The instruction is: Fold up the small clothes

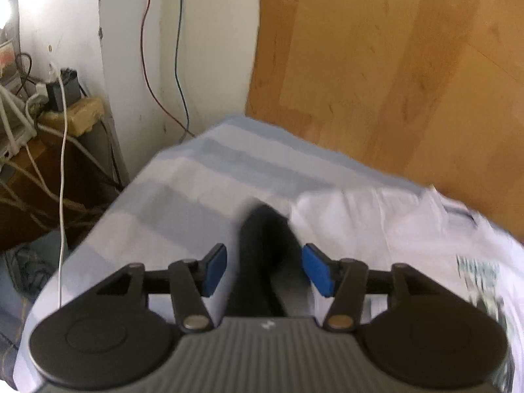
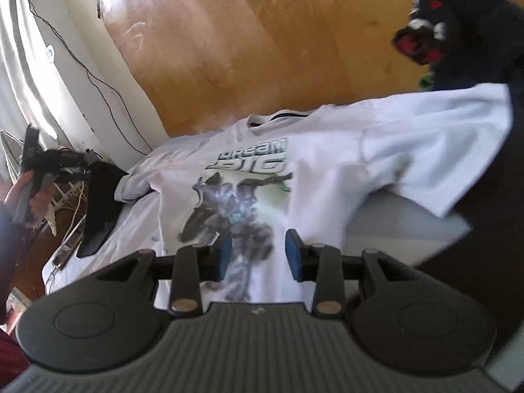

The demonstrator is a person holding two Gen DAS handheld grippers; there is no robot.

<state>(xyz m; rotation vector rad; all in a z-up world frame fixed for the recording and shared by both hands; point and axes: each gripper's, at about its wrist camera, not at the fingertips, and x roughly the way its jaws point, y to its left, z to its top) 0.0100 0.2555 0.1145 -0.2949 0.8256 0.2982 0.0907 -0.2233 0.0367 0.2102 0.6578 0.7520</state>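
We count one white T-shirt (image 2: 327, 170) mid-frame, one black garment (image 2: 101, 209) at left, one dark plush toy (image 2: 465, 36) upper right.

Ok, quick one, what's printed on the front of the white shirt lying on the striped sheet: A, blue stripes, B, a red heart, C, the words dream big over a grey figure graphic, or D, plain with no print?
C: the white T-shirt shows the lettering "DREAM BIG" above a grey figure graphic in the right wrist view.
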